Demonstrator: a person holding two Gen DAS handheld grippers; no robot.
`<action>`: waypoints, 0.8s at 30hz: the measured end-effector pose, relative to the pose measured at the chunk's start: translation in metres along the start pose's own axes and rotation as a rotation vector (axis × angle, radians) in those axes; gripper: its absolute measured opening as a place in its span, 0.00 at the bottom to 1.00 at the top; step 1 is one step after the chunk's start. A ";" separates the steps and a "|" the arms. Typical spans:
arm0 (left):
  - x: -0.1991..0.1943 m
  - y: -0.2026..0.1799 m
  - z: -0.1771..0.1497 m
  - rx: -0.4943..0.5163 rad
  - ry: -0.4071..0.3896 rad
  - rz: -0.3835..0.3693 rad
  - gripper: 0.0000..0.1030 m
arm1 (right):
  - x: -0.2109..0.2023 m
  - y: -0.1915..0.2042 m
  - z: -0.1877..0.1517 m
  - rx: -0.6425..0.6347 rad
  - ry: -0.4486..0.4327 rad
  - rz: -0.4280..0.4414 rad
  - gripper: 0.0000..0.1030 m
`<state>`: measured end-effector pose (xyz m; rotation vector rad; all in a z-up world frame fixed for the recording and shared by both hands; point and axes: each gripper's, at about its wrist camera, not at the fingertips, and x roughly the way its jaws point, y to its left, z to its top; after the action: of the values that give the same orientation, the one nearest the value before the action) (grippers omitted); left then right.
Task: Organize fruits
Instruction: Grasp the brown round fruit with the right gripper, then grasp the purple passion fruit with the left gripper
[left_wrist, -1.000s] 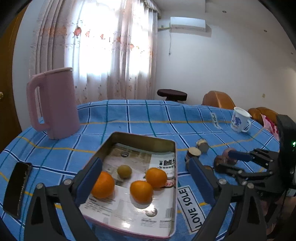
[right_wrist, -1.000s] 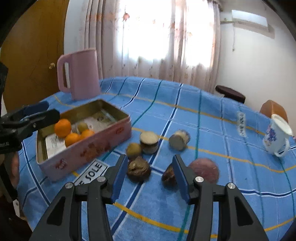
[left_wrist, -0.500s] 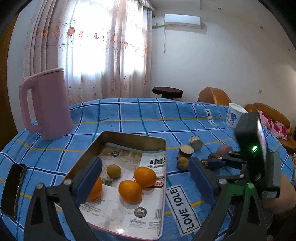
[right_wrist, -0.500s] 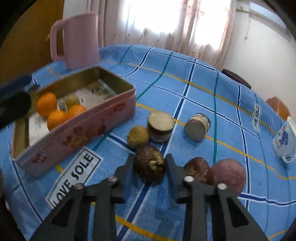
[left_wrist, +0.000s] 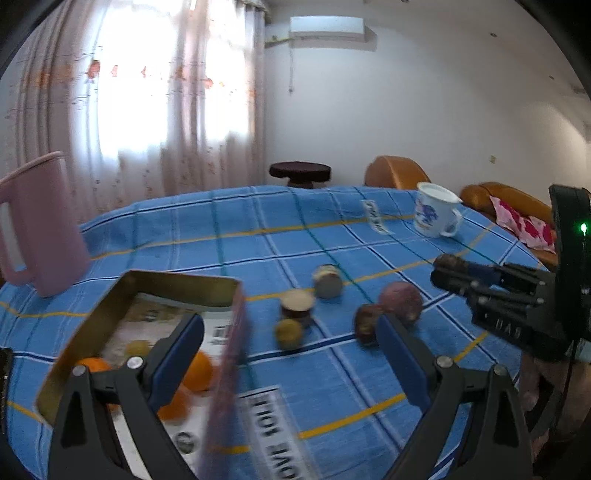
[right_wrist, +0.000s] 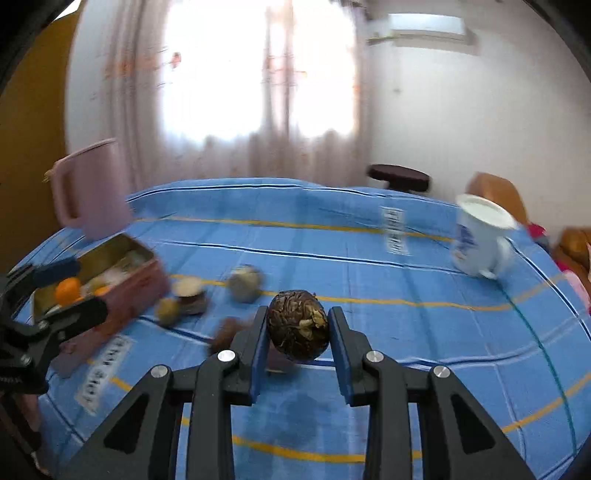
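Observation:
My right gripper (right_wrist: 298, 334) is shut on a dark wrinkled fruit (right_wrist: 298, 325) and holds it above the blue cloth; it also shows in the left wrist view (left_wrist: 448, 271). My left gripper (left_wrist: 290, 347) is open and empty, over the right wall of the pink tin box (left_wrist: 225, 354). The box holds oranges (left_wrist: 197, 371) and a small yellow-green fruit (left_wrist: 136, 348). On the cloth lie a yellow-green fruit (left_wrist: 289, 333), a cut brown piece (left_wrist: 297, 303), a round greyish piece (left_wrist: 327, 281), a dark fruit (left_wrist: 365, 323) and a purple fruit (left_wrist: 400, 300).
A pink jug (left_wrist: 40, 225) stands at the left behind the box. A white mug (left_wrist: 434, 216) stands at the far right of the table. A sofa with a pink cushion (left_wrist: 524, 223) is beyond the table's right edge. A dark stool (left_wrist: 300, 171) stands behind.
My right gripper closed on the dark wrinkled fruit and lifted it off the cloth. My left gripper swung right, from above the box's inside toward its right wall.

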<state>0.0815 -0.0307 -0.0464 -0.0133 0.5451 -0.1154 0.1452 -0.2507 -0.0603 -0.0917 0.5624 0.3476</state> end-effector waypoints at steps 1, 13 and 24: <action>0.004 -0.005 0.001 0.003 0.008 -0.011 0.94 | 0.001 -0.006 0.000 0.008 0.002 -0.010 0.32; 0.067 -0.087 0.021 0.152 0.118 -0.116 0.91 | -0.003 -0.044 -0.009 0.102 0.002 -0.037 0.32; 0.100 -0.107 0.017 0.229 0.241 -0.128 0.53 | -0.004 -0.052 -0.010 0.127 -0.004 -0.022 0.32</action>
<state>0.1636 -0.1485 -0.0785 0.1913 0.7690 -0.3060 0.1546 -0.3028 -0.0671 0.0250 0.5780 0.2899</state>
